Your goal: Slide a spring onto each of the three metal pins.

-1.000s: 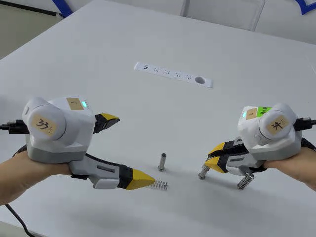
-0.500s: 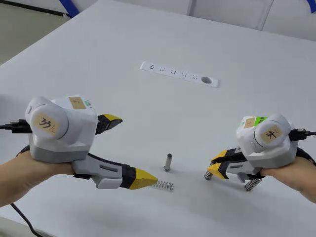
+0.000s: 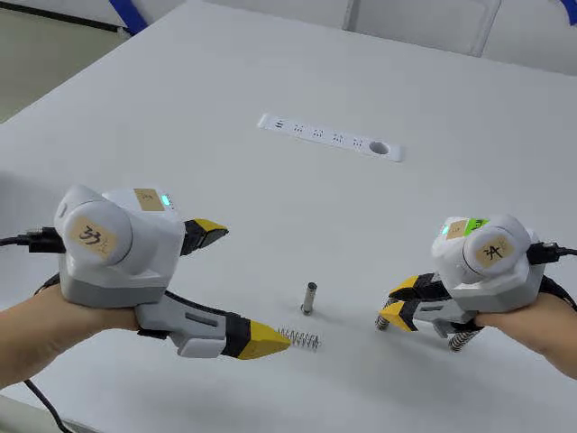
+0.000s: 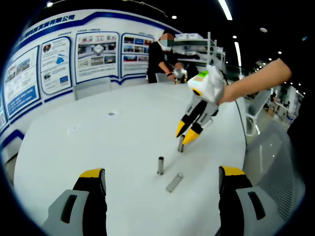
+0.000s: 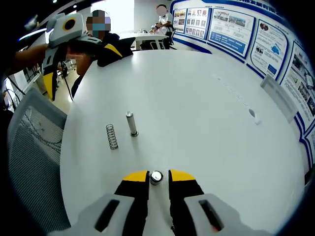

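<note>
The left gripper spreads its yellow-tipped jaws wide beside a loose coiled wire spring lying on the smooth white table; a bare upright cylindrical steel pin stands just beyond it. The right gripper pinches a spring-wrapped metal pin.

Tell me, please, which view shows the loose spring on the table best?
The right gripper view: the spring lies unobstructed, coils distinct, beside the upright pin. The head view shows it smaller, just off a left gripper fingertip; the left gripper view shows it small, coils indistinct.
</note>
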Available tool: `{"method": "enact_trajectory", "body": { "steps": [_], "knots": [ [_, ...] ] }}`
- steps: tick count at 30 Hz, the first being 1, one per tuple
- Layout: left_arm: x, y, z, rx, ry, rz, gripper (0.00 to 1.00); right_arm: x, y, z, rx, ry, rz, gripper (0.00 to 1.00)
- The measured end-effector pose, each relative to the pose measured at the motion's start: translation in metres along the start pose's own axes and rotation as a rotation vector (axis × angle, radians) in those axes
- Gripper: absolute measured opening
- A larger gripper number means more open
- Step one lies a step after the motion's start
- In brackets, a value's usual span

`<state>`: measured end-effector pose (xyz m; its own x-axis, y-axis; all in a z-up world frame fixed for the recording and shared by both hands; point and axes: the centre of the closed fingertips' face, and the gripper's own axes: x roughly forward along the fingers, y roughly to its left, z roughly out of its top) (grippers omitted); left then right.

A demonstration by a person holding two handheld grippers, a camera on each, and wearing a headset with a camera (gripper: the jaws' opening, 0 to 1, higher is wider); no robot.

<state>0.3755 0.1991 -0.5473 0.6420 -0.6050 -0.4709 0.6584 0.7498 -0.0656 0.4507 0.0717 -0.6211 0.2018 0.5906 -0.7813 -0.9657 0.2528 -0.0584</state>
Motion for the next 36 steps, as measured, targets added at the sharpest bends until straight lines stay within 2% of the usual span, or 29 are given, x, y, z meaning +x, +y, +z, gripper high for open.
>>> {"method": "enact_trajectory", "body": {
  "steps": [6, 11, 18, 27, 30, 36],
  "knots": [
    [-0.001, -0.001, 0.004, -0.013, -0.02, -0.011, 0.97, -0.013, -0.004, 0.015, 0.051, -0.072, -0.015, 0.17],
    [0.0, -0.002, 0.003, -0.004, -0.009, -0.02, 0.96, -0.021, -0.003, 0.03, 0.075, -0.122, -0.03, 0.17],
    [-0.001, -0.001, 0.006, -0.001, -0.017, -0.024, 0.97, -0.019, 0.02, 0.048, 0.055, -0.168, 0.003, 0.17],
    [-0.003, 0.001, 0.003, -0.01, -0.02, -0.018, 0.96, -0.001, 0.049, 0.052, 0.002, -0.145, 0.076, 0.18],
    [-0.003, 0.0, 0.0, -0.01, -0.013, -0.019, 0.96, 0.007, 0.059, 0.051, -0.029, -0.123, 0.098, 0.18],
    [-0.004, 0.003, -0.006, -0.016, -0.005, -0.017, 0.96, 0.023, 0.073, 0.048, -0.04, -0.097, 0.131, 0.18]
  ]
}}
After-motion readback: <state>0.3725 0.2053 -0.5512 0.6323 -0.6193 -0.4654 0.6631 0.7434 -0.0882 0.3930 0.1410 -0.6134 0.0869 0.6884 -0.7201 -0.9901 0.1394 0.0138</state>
